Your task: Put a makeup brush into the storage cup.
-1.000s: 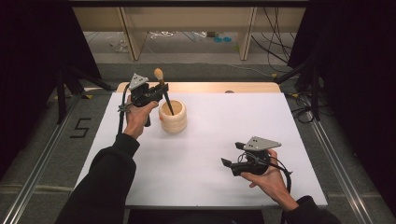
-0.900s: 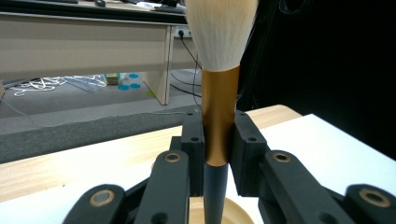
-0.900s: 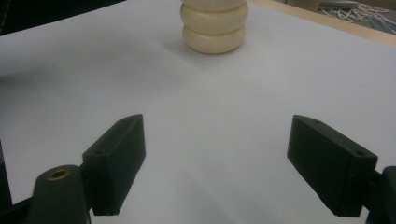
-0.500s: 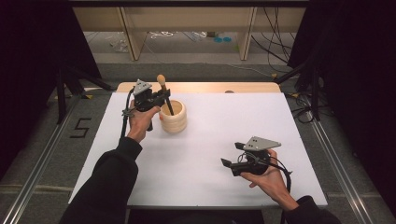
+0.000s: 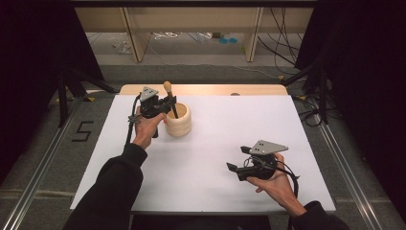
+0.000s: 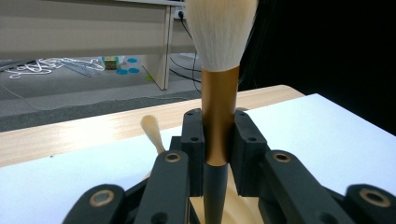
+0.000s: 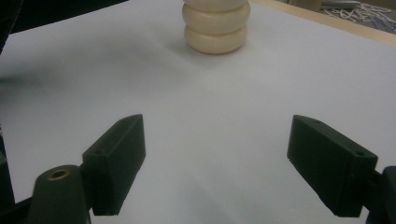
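A ribbed pale wooden cup [image 5: 178,122] stands at the back left of the white table [image 5: 215,143]. My left gripper [image 5: 163,106] is just left of the cup, shut on a brush [image 5: 170,99] with a gold ferrule and a dark handle. The brush stands bristles up, its lower end inside the cup. In the left gripper view the brush [image 6: 218,126] is clamped between the jaws of the left gripper [image 6: 218,135] above the cup rim [image 6: 240,210], and a cream stick [image 6: 153,133] leans out beside it. My right gripper [image 5: 235,170] rests open at the front right, facing the cup [image 7: 215,25].
A bare wooden strip [image 5: 206,89] runs along the table's far edge. Beyond it are shelf legs [image 5: 253,33] and loose cables [image 5: 167,36] on the floor. Metal rails [image 5: 342,158] flank the table, and dark curtains close both sides.
My left gripper has lowered the brush a little, down and to the right, deeper into the cup. The right gripper has stayed still and open.
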Demonstrator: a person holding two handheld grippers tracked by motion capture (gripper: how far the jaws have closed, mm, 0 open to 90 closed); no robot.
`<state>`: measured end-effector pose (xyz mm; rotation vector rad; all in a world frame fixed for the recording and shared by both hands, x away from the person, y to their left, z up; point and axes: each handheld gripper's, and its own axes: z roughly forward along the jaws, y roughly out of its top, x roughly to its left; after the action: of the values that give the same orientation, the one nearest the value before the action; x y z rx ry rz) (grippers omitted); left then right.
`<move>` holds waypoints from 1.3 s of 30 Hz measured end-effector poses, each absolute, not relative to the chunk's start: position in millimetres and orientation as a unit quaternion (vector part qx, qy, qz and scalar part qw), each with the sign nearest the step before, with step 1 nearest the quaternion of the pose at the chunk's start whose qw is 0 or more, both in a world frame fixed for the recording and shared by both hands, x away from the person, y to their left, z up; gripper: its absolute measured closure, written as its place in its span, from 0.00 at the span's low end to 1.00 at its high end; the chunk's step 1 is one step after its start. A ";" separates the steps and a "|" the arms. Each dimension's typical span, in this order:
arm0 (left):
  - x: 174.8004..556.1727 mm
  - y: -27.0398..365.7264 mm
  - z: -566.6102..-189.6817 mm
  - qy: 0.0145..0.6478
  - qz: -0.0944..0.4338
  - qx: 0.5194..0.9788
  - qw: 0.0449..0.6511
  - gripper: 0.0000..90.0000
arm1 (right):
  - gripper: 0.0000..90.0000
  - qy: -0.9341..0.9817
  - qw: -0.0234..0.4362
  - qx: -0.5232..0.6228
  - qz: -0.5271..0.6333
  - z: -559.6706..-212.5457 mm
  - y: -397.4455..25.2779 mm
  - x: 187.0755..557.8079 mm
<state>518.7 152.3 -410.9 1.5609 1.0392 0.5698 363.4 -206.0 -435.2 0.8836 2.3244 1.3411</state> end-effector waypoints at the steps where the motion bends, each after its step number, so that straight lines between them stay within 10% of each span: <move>1: 518.8 152.0 -411.4 0.439 0.242 0.662 0.557 0.86 | 0.22 0.813 0.157 0.308 0.469 -435.1 -206.0 363.5; 23: 517.1 152.1 -424.0 0.442 0.223 0.673 0.550 0.84 | 0.23 0.813 0.157 0.306 0.470 -435.6 -204.9 363.5; 30: 514.0 154.7 -420.0 0.454 0.241 0.668 0.537 0.47 | 0.23 0.814 0.153 0.306 0.470 -435.9 -204.3 363.4; 39: 507.2 169.4 -412.0 0.461 0.253 0.656 0.542 0.35 | 0.23 0.814 0.151 0.306 0.470 -436.0 -204.2 363.5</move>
<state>507.2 169.4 -412.0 1.5575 1.0942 0.6003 363.5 -204.2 -436.0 0.8778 2.3367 1.3504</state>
